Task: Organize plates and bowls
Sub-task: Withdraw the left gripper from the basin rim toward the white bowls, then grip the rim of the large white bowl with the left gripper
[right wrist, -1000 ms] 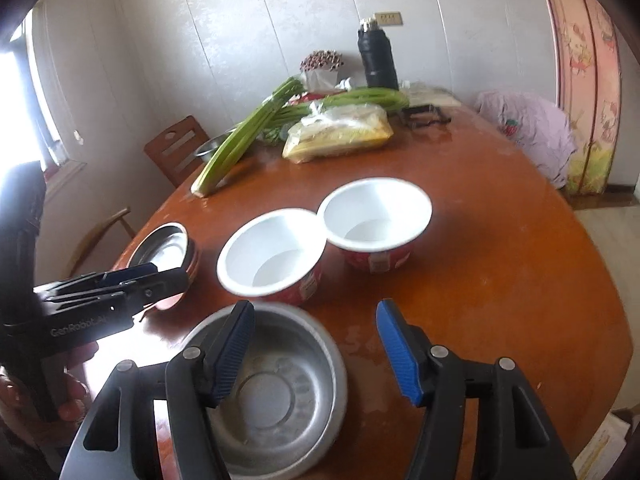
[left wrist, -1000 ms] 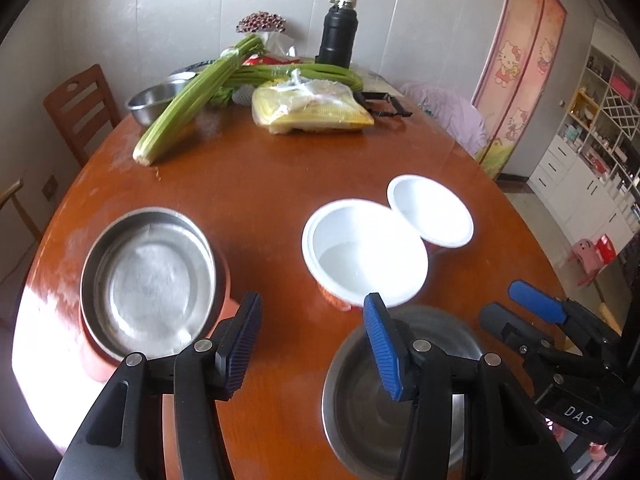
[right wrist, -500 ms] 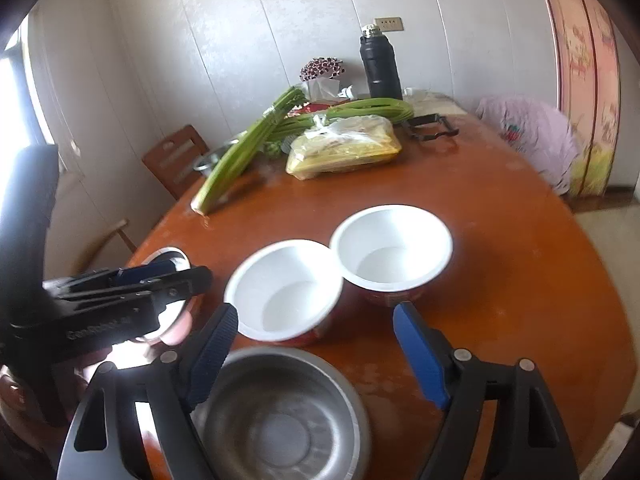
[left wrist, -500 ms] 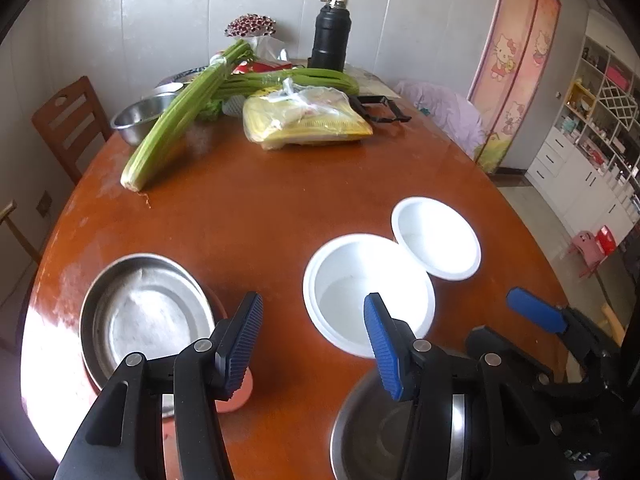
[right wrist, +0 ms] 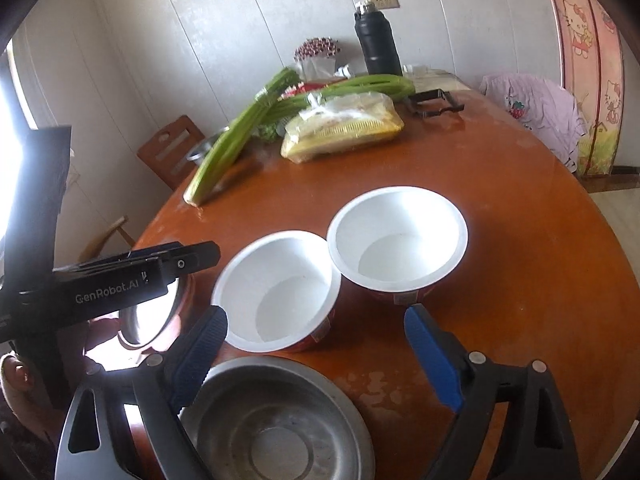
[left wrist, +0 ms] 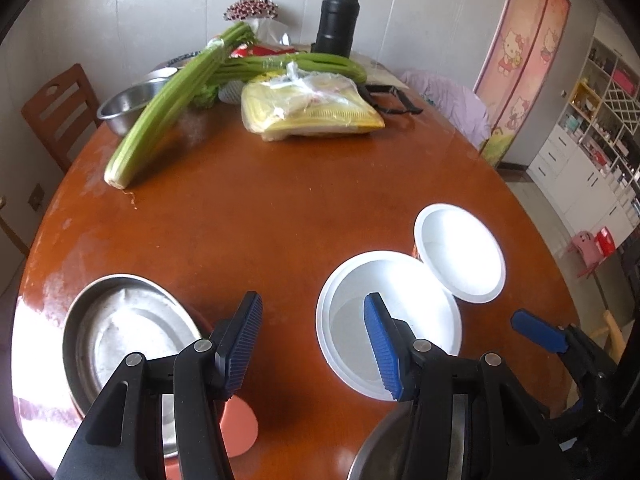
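Two white bowls with red sides touch at mid-table: the near one (left wrist: 388, 320) (right wrist: 280, 288) and the far one (left wrist: 460, 256) (right wrist: 400, 236). A steel bowl (right wrist: 272, 420) (left wrist: 384, 452) sits at the near edge under my right gripper (right wrist: 316, 354). Its jaws are opening; they straddle the steel bowl's far rim and touch nothing. A steel plate (left wrist: 128, 344) (right wrist: 152, 316) rests on a red dish at the left. My left gripper (left wrist: 312, 344) is open over bare table between that plate and the near white bowl. Each gripper shows in the other's view: the right gripper (left wrist: 536, 332), the left gripper (right wrist: 132, 272).
At the round wooden table's (left wrist: 280, 208) far side lie celery (left wrist: 168, 104), a bag of yellow food (left wrist: 312, 108), a black flask (left wrist: 336, 20), another steel bowl (left wrist: 124, 104) and a black clip (left wrist: 392, 98). A wooden chair (left wrist: 56, 112) stands at the left.
The right gripper's jaws have spread much wider. Both grippers have moved forward over the table, so the bowls and plate now sit lower in both views.
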`<control>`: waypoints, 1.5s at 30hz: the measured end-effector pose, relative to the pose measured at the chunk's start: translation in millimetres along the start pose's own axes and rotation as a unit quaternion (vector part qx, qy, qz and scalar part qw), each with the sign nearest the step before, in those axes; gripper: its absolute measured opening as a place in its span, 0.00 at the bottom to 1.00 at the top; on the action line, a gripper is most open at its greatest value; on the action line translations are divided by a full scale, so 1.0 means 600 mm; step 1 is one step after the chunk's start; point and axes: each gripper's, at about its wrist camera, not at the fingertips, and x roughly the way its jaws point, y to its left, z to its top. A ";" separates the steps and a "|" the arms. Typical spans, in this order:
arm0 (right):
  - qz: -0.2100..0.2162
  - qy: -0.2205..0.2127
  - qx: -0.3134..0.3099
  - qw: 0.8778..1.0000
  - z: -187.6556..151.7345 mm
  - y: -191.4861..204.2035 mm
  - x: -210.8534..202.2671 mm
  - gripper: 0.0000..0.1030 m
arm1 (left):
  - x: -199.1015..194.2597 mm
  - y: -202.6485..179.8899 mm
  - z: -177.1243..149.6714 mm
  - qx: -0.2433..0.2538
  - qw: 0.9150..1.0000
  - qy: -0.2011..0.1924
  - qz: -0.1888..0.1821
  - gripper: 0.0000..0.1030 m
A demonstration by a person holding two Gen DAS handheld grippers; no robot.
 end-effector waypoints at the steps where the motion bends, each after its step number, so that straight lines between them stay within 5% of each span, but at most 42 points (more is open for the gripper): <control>1: -0.009 0.003 -0.003 1.000 0.000 0.001 0.005 0.87 | 0.005 -0.001 0.000 0.002 1.000 0.001 0.000 0.53; 11: -0.011 0.036 0.004 0.999 0.003 -0.003 0.048 0.84 | 0.049 -0.001 -0.002 0.000 1.000 0.028 0.010 0.53; 25: 0.001 0.062 -0.050 0.997 0.008 0.034 0.087 0.55 | 0.091 -0.009 -0.002 0.007 0.998 0.061 0.012 0.48; 28: -0.004 0.058 -0.065 0.996 0.009 0.041 0.090 0.54 | 0.098 -0.010 -0.004 0.007 0.997 0.071 -0.011 0.31; 45: 0.013 0.034 -0.101 0.994 0.022 0.082 0.069 0.52 | 0.037 0.001 0.000 -0.003 0.999 0.035 -0.018 0.29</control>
